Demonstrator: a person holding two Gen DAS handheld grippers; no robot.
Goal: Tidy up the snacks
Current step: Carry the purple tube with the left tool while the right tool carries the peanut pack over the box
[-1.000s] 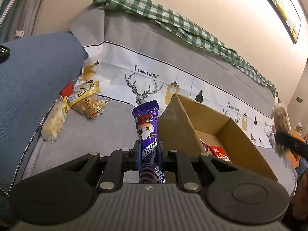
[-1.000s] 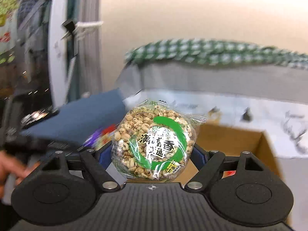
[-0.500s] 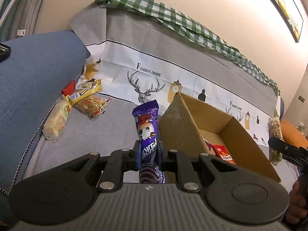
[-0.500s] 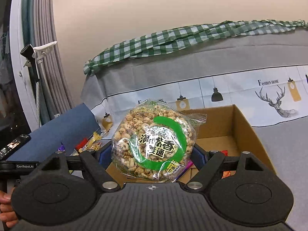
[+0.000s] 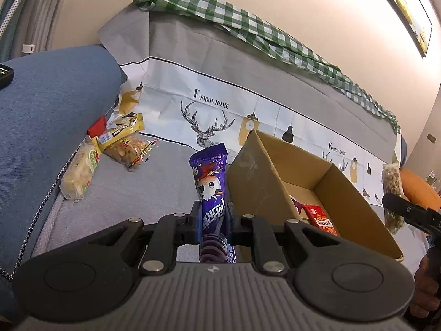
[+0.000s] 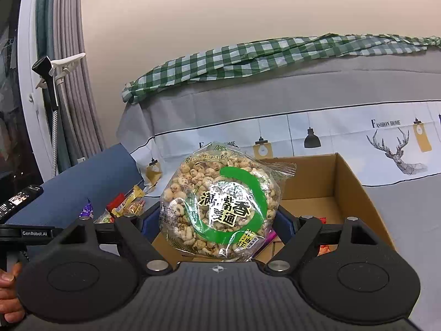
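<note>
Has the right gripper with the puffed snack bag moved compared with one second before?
Yes. The right gripper, shut on the puffed snack bag, has swung rightward toward the cardboard box: the box and the deer print now fill its view, and the blur is gone.

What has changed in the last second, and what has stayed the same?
The right tool swung round from the blue armrest side to face the cardboard box, and now holds the puffed snack bag over its near edge. Nothing was grasped or released. The left tool stays shut on the purple snack beside the box, hardly moving.
</note>
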